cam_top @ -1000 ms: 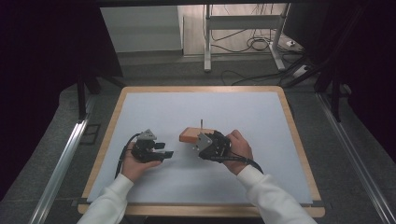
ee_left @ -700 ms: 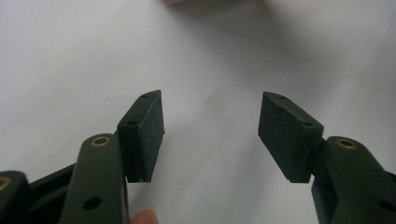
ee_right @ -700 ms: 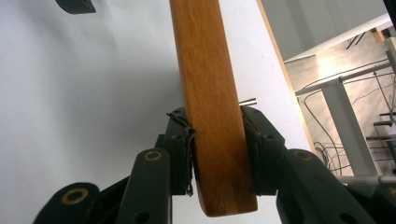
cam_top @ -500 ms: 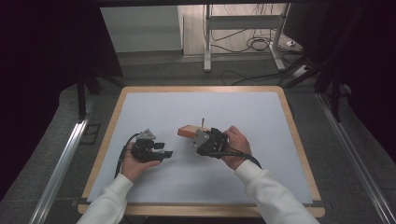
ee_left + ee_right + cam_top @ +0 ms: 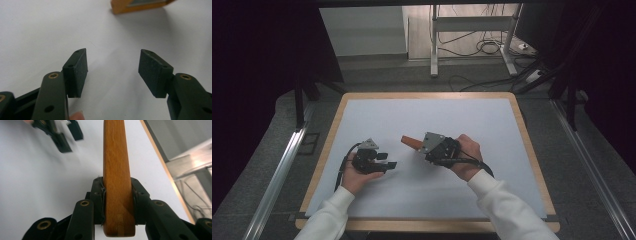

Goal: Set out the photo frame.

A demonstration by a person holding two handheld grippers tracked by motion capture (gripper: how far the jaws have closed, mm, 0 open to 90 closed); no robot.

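Right gripper is clamped on a wooden block, held above the white table; its far end is cut off by the frame. Left gripper is held open nearby, gripping nothing.

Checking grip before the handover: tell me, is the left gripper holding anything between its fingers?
No: in the left gripper view the left gripper has its fingers spread wide with bare white table between them.

Fingers clamp wooden piece (lengthwise)
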